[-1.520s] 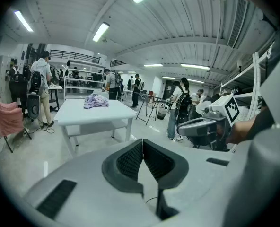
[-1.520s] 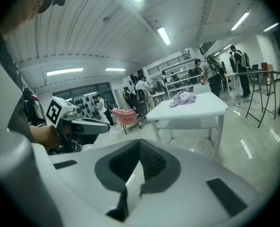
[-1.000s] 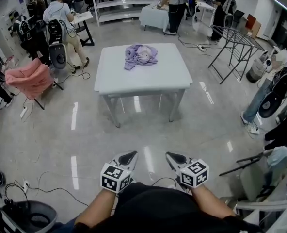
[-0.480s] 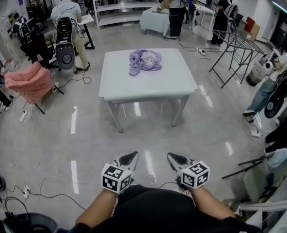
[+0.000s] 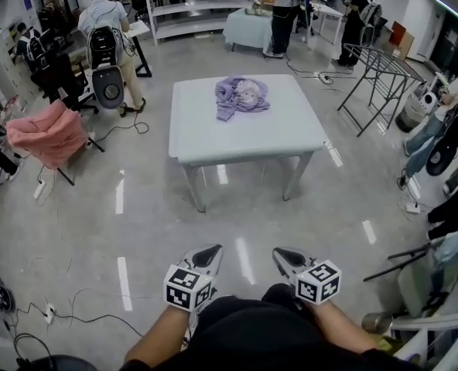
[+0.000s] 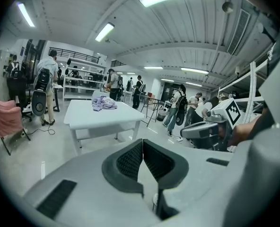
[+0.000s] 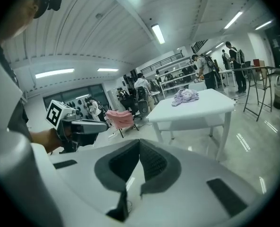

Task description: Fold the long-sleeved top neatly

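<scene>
The long-sleeved top lies crumpled on the white bench's far half, straight ahead and well apart from the left tongs and right tongs. Both are closed, empty and look equally near; the heap shows no clear long axis.

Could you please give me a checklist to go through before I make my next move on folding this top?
1. Top in sight: ok, the purple top lies on the white table.
2. Top spread flat: not ok, it is bunched in a heap.
3. Left gripper empty: ok, fingers together with nothing between them.
4. Right gripper empty: ok, fingers together with nothing between them.
5. Fingers open for a grasp: not ok, both grippers are shut.
6. Table within reach: not ok, a stretch of floor lies between the grippers and the table.
</scene>
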`<control>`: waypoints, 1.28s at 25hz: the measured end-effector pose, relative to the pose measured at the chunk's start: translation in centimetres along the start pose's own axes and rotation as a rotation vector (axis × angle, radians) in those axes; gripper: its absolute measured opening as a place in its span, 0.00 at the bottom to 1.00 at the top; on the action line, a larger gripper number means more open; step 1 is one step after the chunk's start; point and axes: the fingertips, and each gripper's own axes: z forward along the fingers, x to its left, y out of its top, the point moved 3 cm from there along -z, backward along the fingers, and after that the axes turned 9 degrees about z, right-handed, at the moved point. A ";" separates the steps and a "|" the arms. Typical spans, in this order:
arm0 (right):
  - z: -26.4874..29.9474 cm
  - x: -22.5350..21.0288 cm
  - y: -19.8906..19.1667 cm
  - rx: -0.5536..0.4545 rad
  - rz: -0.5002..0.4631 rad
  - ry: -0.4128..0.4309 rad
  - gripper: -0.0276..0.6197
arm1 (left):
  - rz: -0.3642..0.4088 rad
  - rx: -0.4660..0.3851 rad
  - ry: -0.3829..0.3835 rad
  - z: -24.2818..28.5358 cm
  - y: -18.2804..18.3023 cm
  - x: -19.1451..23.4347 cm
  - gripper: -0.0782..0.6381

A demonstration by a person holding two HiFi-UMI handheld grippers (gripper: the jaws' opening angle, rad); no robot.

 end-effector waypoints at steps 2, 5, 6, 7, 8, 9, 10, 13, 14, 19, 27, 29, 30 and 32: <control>0.3 -0.2 0.3 -0.001 -0.002 -0.003 0.05 | -0.010 -0.005 0.001 0.2 0.1 0.4 0.12; 1.3 -0.8 1.4 -0.011 -0.006 0.000 0.05 | -0.012 -0.012 0.004 0.8 0.6 1.1 0.12; 1.6 -1.0 1.8 -0.014 -0.009 0.003 0.05 | -0.015 -0.014 0.004 1.1 0.8 1.4 0.12; 2.0 -1.2 2.1 -0.017 -0.011 0.006 0.05 | -0.018 -0.015 0.004 1.3 0.9 1.7 0.12; 2.4 -1.4 2.5 -0.019 -0.013 0.009 0.05 | -0.020 -0.015 0.007 1.5 1.1 2.0 0.12; 2.8 -1.7 2.9 -0.020 -0.014 0.013 0.05 | -0.021 -0.015 0.010 1.9 1.3 2.3 0.12; 3.3 -2.1 3.4 -0.020 -0.014 0.019 0.05 | -0.020 -0.013 0.015 2.2 1.5 2.6 0.12; 4.8 -3.7 4.9 -0.013 -0.015 0.035 0.05 | -0.018 -0.008 0.027 4.0 2.3 3.5 0.12; 5.2 -4.4 5.5 -0.013 -0.016 0.041 0.05 | -0.017 -0.009 0.031 4.7 2.7 3.8 0.12; 7.3 -7.5 9.6 -0.034 -0.040 0.070 0.05 | 0.003 -0.026 0.052 8.8 5.7 5.5 0.12; 9.6 -12.3 14.3 -0.025 -0.053 0.104 0.05 | -0.002 -0.033 0.083 14.1 9.6 7.2 0.12; 10.0 -13.5 15.2 -0.027 -0.054 0.114 0.05 | -0.004 -0.029 0.092 15.2 10.0 7.4 0.12; 10.1 -14.1 15.6 -0.028 -0.055 0.119 0.05 | -0.004 -0.028 0.096 15.7 10.3 7.4 0.12; 10.5 -15.0 16.4 -0.028 -0.058 0.127 0.05 | -0.007 -0.028 0.107 16.7 10.6 7.7 0.12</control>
